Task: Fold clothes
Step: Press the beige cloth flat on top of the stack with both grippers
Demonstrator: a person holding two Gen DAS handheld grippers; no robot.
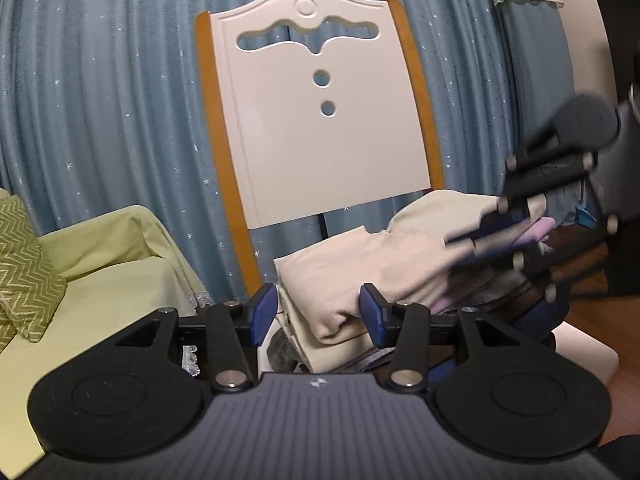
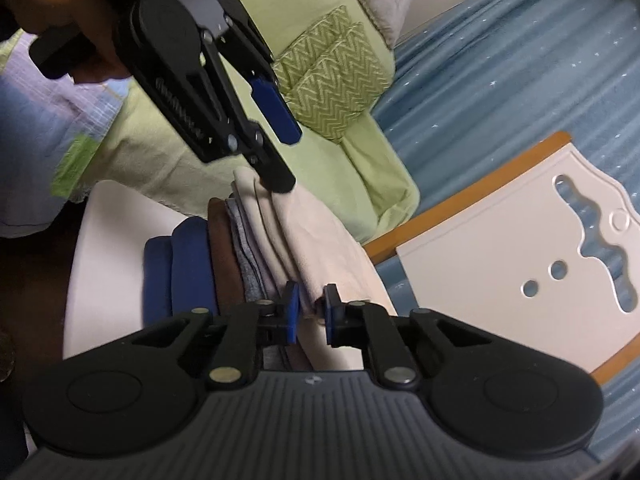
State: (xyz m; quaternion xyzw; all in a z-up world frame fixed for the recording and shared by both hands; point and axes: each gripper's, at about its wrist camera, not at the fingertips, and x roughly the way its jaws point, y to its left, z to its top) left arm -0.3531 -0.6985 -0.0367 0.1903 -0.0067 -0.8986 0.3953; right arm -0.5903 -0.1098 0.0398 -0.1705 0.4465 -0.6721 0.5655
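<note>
A stack of folded clothes sits on a white chair seat [image 2: 100,248]. A cream garment [image 1: 352,264] lies on top, over grey, brown and dark blue pieces [image 2: 192,264]. My left gripper [image 1: 318,312] is open, its jaws on either side of the cream garment's near folded edge. It also shows in the right wrist view [image 2: 280,152] at the stack's far end. My right gripper [image 2: 312,312] has its jaws nearly together around the cream garment [image 2: 320,240] edge. It shows blurred at the right in the left wrist view [image 1: 472,244], against the stack's right side.
The white chair back with orange rails [image 1: 320,120] stands behind the stack. Blue starred curtains [image 1: 100,100] hang behind. A green-covered sofa [image 1: 100,272] with a chevron cushion [image 1: 24,272] is on the left. Wooden floor [image 1: 600,320] lies at right.
</note>
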